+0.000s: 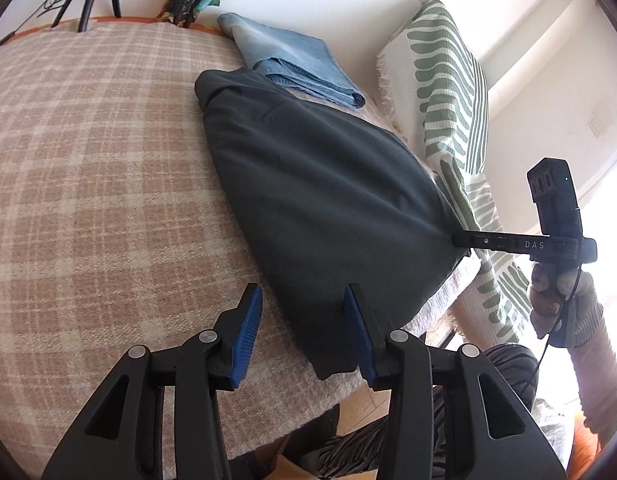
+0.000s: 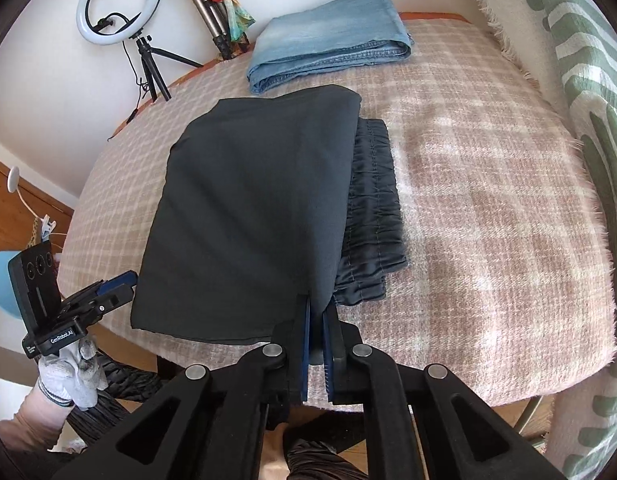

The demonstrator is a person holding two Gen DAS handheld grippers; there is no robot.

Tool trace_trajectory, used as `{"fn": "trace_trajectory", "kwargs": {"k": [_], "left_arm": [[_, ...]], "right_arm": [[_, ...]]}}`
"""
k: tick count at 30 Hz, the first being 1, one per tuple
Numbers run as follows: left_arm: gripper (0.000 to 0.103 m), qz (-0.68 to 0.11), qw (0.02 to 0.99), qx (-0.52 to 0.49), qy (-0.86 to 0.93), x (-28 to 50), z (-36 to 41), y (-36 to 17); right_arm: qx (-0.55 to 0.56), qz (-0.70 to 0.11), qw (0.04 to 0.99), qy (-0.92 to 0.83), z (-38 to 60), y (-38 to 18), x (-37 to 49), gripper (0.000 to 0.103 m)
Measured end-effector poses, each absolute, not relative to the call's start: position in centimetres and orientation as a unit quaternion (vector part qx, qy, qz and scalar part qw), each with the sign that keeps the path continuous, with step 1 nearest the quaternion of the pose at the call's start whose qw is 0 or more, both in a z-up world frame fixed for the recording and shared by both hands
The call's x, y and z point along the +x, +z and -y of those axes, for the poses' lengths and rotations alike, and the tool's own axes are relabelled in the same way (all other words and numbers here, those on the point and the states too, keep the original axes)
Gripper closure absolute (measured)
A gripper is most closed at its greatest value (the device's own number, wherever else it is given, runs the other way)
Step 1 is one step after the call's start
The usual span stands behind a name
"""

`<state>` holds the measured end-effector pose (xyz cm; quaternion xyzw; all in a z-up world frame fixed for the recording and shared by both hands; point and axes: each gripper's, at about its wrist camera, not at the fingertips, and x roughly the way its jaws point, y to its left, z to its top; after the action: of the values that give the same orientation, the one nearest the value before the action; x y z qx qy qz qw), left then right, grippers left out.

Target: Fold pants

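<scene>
- Right gripper (image 2: 317, 322): jaws pressed together, pinching the near corner of the dark pants (image 2: 248, 208).
- Left gripper (image 1: 304, 330): jaws spread, nothing between them, beside the pants' other near corner.
- Pants lie folded on the plaid blanket (image 2: 488, 208), elastic waistband (image 2: 372, 208) peeking out.
- Folded jeans (image 2: 328, 40) lie beyond.
</scene>
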<state>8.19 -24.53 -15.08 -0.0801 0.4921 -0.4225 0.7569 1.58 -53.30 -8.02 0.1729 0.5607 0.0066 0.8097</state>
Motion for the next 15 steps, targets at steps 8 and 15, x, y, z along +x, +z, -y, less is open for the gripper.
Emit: {"fn": "trace_trajectory", "kwargs": {"k": [8,15], "left_arm": [[0.065,-0.484,0.753,-0.106,-0.432,7.5,25.6,-16.1],[0.075,-0.47,0.762,-0.111,-0.433,7.3,25.3,-15.9]], "right_arm": [[0.152,-0.511,0.846,0.024,52.2,-2.9,3.8,0.067],[0.115,-0.492,0.86,0.077,47.6,-0.8,12.4,0.065]]}}
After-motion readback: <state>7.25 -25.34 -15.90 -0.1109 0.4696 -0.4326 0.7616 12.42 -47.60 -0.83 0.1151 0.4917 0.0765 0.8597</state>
